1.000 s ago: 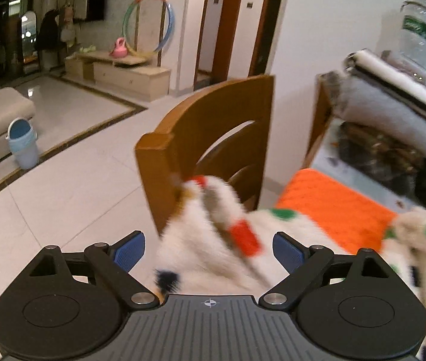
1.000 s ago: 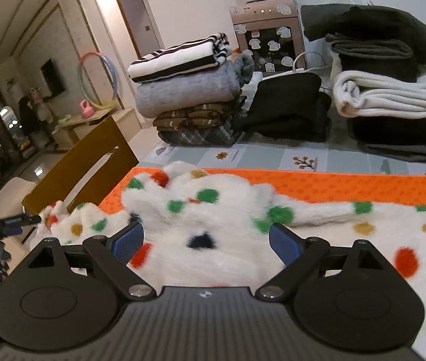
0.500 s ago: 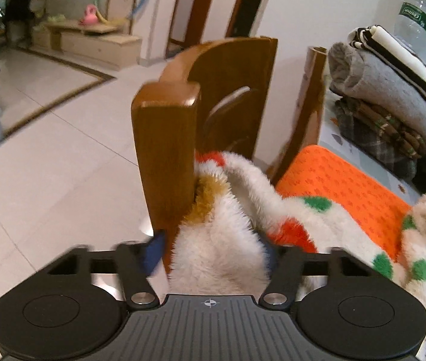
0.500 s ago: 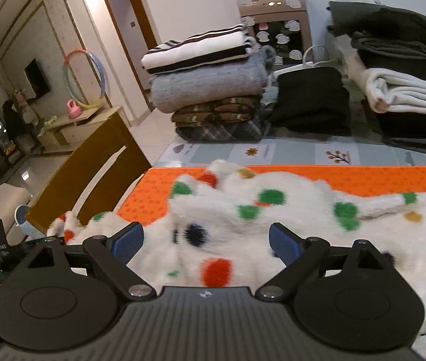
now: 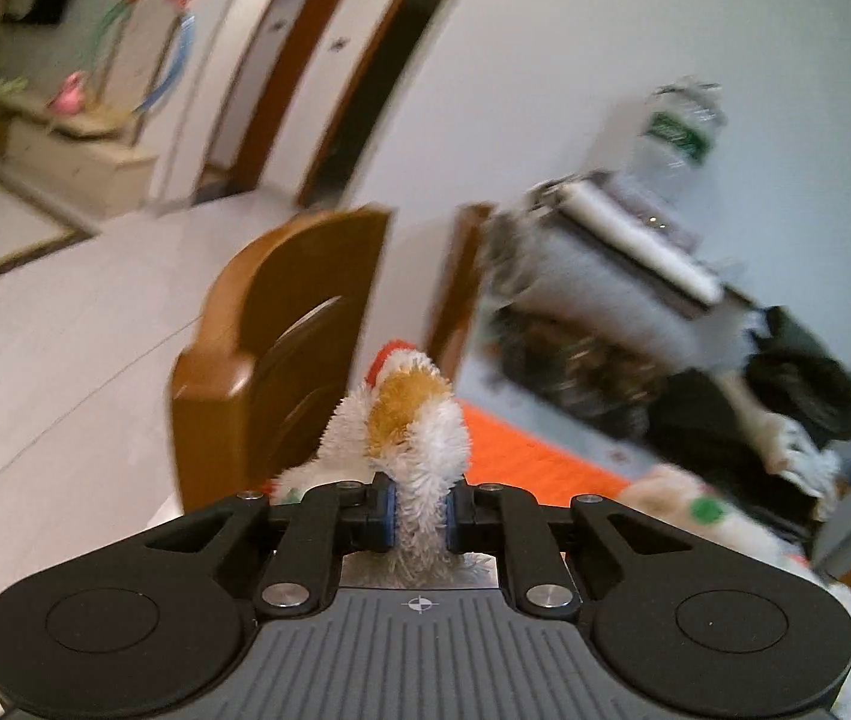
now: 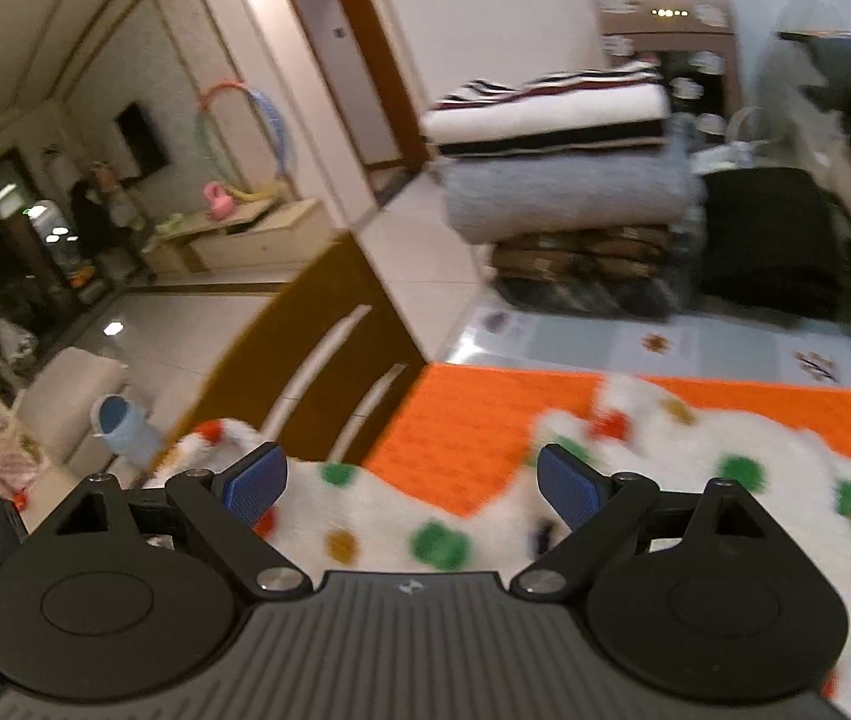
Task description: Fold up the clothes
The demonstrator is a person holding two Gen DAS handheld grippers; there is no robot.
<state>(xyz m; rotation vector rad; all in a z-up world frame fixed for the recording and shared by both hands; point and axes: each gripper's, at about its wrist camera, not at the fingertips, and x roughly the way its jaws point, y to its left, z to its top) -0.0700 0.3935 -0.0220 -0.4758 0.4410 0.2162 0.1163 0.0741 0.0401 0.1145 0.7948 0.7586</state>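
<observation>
- Since a second ago, both blue pads of my left gripper (image 5: 417, 510) have swung in from wide apart, and its jaws are closing with a tuft of the fluffy spotted garment (image 5: 419, 420) pinched between them.
- That tuft stands up just ahead of the pads, white with a brown patch and a red tip.
- From my right gripper (image 6: 412, 483), whose fingers are spread with nothing between them, more of the garment lies just below and ahead, spilling to the right.
- Under the garment is an orange mat (image 6: 485, 420) on the table, ahead of the right gripper.
- Left of both grippers stands a wooden chair (image 5: 281, 324), its back close to the pinched tuft.
- Farther ahead sits a stack of folded clothes (image 6: 563, 180), striped on top, grey beneath, with a black folded pile (image 6: 773, 240) to its right.
- A plastic bottle (image 5: 677, 132) rises behind that stack in the left view; whether it holds anything I cannot tell.
</observation>
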